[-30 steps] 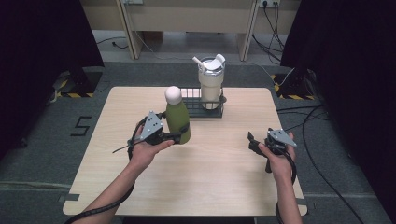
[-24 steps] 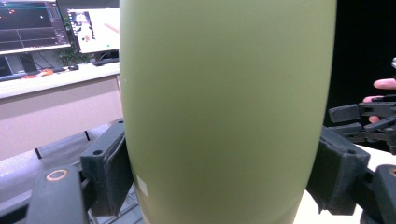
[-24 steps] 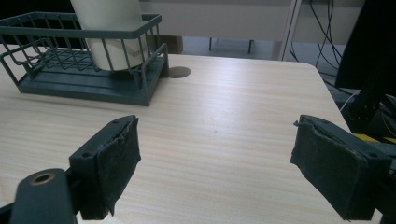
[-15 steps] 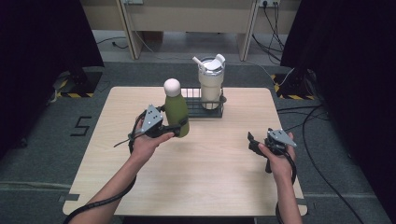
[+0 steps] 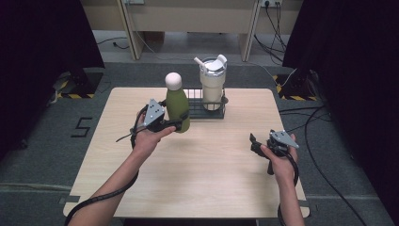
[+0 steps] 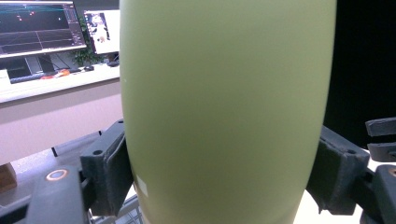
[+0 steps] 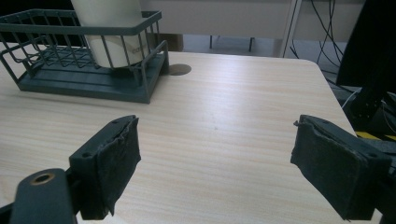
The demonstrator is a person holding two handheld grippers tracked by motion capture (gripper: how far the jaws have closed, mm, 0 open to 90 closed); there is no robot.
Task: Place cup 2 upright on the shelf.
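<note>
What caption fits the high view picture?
Left gripper holds a green bottle beside the wire rack.

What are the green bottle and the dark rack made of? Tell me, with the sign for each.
Olive-green round-capped bottle: probably powder-coated metal, possibly plastic; its surface is smooth, matte and evenly coloured, with no seams. Dark teal wire rack: coated metal wire, judging by the thin rigid rods and solid base rails in one uniform paint colour.

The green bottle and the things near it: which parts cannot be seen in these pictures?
- Green bottle: in the left gripper view its top and base are cut off by the frame edges.
- Wire basket: in the high view its left part is hidden behind the bottle.
- White tumbler: in the right gripper view its upper part is cut off by the top edge; its print is too small to read.
</note>
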